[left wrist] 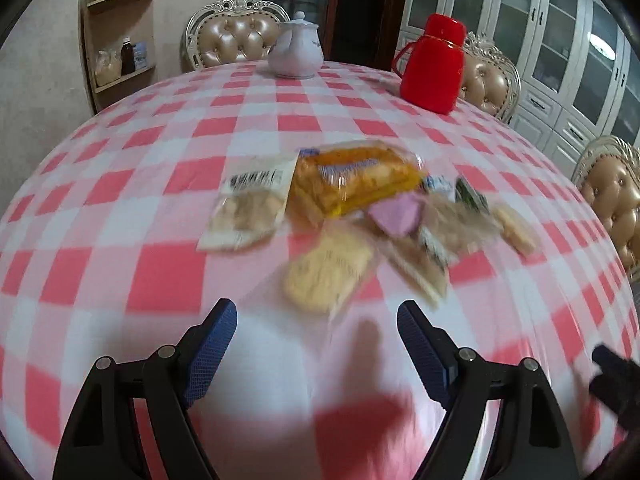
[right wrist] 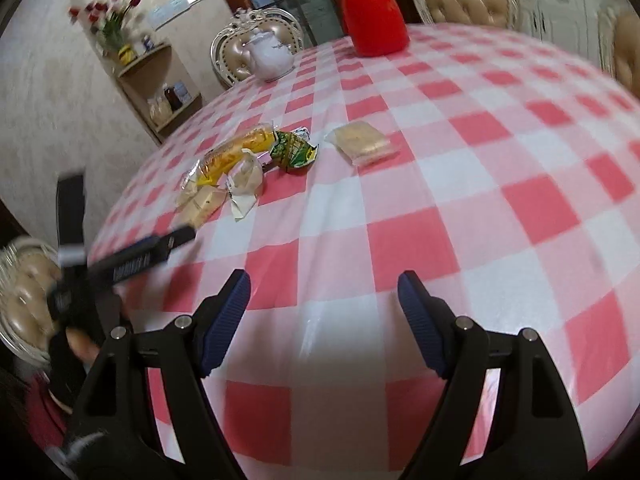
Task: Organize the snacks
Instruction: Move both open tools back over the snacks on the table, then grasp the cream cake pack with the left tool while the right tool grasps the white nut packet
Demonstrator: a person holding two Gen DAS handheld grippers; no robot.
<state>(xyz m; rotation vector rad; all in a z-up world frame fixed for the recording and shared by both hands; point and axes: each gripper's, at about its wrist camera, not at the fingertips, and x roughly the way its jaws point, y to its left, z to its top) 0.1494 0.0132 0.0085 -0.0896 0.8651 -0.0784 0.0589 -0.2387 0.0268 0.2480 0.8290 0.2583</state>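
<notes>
Evidently, sorting has barely begun: most snack packets point(right wrist: 236, 168) lie heaped left of the red flask point(right wrist: 372, 20), one cracker pack point(right wrist: 362, 144) apart. The left gripper point(left wrist: 316, 316) and right gripper point(right wrist: 324, 288) stand spread and empty.

A loose heap of wrapped snacks lies on the red-and-white checked worktop point(right wrist: 400, 216). The largest is a yellow packet point(right wrist: 236, 152) in clear wrap, lying flat. Pale biscuit packs point(right wrist: 202, 204) and a white-wrapped piece point(right wrist: 248, 178) press against it. A crumpled green wrapper point(right wrist: 294, 151) sits just beside the heap. One clear pack of tan crackers point(right wrist: 364, 143) lies flat, apart from the others.
</notes>
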